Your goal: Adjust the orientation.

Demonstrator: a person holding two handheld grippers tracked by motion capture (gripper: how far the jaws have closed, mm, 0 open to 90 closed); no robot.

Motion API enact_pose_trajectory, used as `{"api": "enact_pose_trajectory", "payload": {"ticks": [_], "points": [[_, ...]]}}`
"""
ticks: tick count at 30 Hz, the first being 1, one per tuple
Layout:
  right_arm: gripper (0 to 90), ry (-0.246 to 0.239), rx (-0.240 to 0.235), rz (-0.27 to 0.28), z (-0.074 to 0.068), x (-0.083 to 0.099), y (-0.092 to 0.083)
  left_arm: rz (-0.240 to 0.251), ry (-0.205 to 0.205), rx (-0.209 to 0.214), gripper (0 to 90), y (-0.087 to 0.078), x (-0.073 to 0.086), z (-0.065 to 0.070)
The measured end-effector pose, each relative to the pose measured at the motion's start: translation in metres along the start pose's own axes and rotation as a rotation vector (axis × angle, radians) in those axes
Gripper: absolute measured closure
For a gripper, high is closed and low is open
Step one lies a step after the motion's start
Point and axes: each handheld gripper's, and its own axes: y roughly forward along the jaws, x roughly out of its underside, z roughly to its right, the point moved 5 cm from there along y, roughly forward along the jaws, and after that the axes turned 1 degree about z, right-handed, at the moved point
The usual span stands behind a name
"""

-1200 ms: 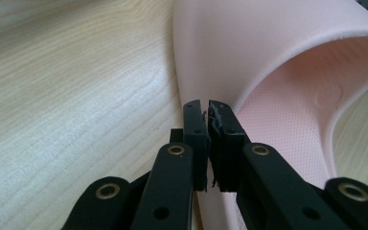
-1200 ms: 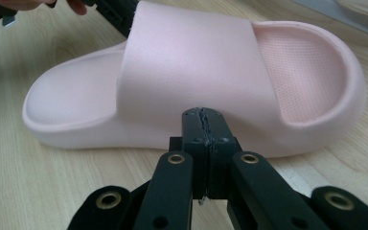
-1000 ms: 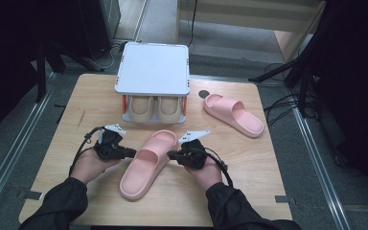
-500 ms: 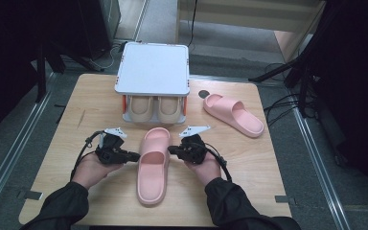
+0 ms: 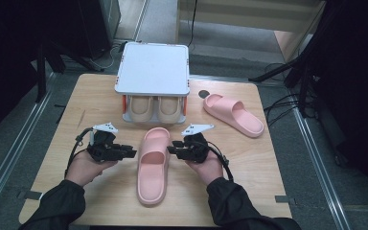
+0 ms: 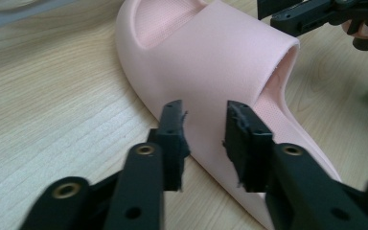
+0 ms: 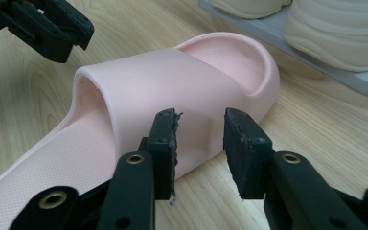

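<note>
A pink slipper point(image 5: 153, 163) lies flat on the wooden desk point(image 5: 268, 182), just below the middle of the high view, its toe pointing up the frame toward a small white rack point(image 5: 153, 67). The person's two hands come in from the bottom edge, one on each side of it.

The left tool point(image 5: 129, 153) sits at the slipper's left flank, center-left in the high view. In the left gripper view its fingers point(image 6: 172, 139) stand apart, having just been opening, and they press on nothing; the side of the slipper point(image 6: 211, 62) lies right in front of the gap, close to the tips, and whether it reaches in between them I cannot tell.

The right tool point(image 5: 171, 149) is at the slipper's right flank, just right of center. In the right gripper view its fingers point(image 7: 242, 143) are likewise apart, also just opened, with the strap of the slipper point(image 7: 163, 91) right ahead of them and no grip on it. The left tool shows dark in the upper left corner of that view.

Under the rack's flat top two beige shoes point(image 5: 155, 108) stand side by side, toes toward the person. A second pink slipper point(image 5: 234, 114) lies slantwise at the upper right of the desk, well apart from the first, with a small dark round spot point(image 5: 203, 94) on the desk just beside its upper end.
</note>
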Motion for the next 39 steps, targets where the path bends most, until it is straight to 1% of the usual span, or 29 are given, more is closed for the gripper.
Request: {"api": "enact_pose_trajectory", "payload": {"ticks": [1, 2, 3, 4, 7, 12, 16, 20, 21, 27, 31, 34, 38, 39], "points": [[63.8, 0.004, 0.0, -0.001, 0.001, 0.0, -0.002, -0.001, 0.008, 0.008, 60.1, -0.002, 0.0, 0.0], [63.3, 0.012, -0.001, 0.001, 0.002, -0.001, -0.003, 0.01, 0.016, -0.003, 58.9, -0.004, 0.0, 0.0], [63.2, 0.024, -0.008, 0.005, 0.003, -0.002, -0.005, 0.021, 0.01, -0.004, 57.9, -0.006, -0.001, 0.0], [62.9, 0.03, -0.015, 0.014, 0.003, -0.003, -0.008, 0.026, -0.002, 0.006, 56.4, -0.008, -0.002, 0.0], [62.3, 0.015, -0.017, 0.026, 0.003, -0.006, -0.013, 0.016, -0.007, 0.007, 52.4, -0.011, -0.002, 0.0], [61.6, 0.023, -0.015, 0.027, 0.007, -0.008, -0.02, 0.008, -0.008, -0.005, 48.9, -0.011, -0.003, -0.001], [60.5, 0.029, -0.007, 0.033, 0.014, -0.01, -0.027, -0.005, -0.017, -0.015, 45.4, -0.01, -0.003, -0.004], [60.8, 0.05, 0.006, 0.03, 0.02, -0.012, -0.038, -0.011, -0.01, -0.023, 45.3, -0.009, -0.002, -0.008], [61.1, 0.054, 0.003, 0.032, 0.021, -0.012, -0.04, -0.008, -0.017, -0.022, 45.3, -0.009, -0.003, -0.008], [61.2, 0.06, 0.02, 0.046, 0.033, -0.012, -0.056, -0.003, -0.019, -0.036, 44.5, -0.009, -0.004, -0.012], [61.2, 0.062, 0.033, 0.049, 0.042, -0.012, -0.066, -0.007, -0.01, -0.037, 43.5, -0.009, -0.005, -0.011], [63.0, 0.084, 0.043, 0.046, 0.049, -0.011, -0.073, -0.012, -0.009, -0.036, 42.8, -0.007, -0.005, -0.012], [62.9, 0.103, 0.058, 0.059, 0.06, -0.011, -0.082, -0.014, -0.016, -0.037, 42.5, -0.008, -0.005, -0.013], [62.8, 0.101, 0.063, 0.062, 0.064, -0.011, -0.084, -0.015, -0.018, -0.035, 42.5, -0.008, -0.005, -0.014]]}}
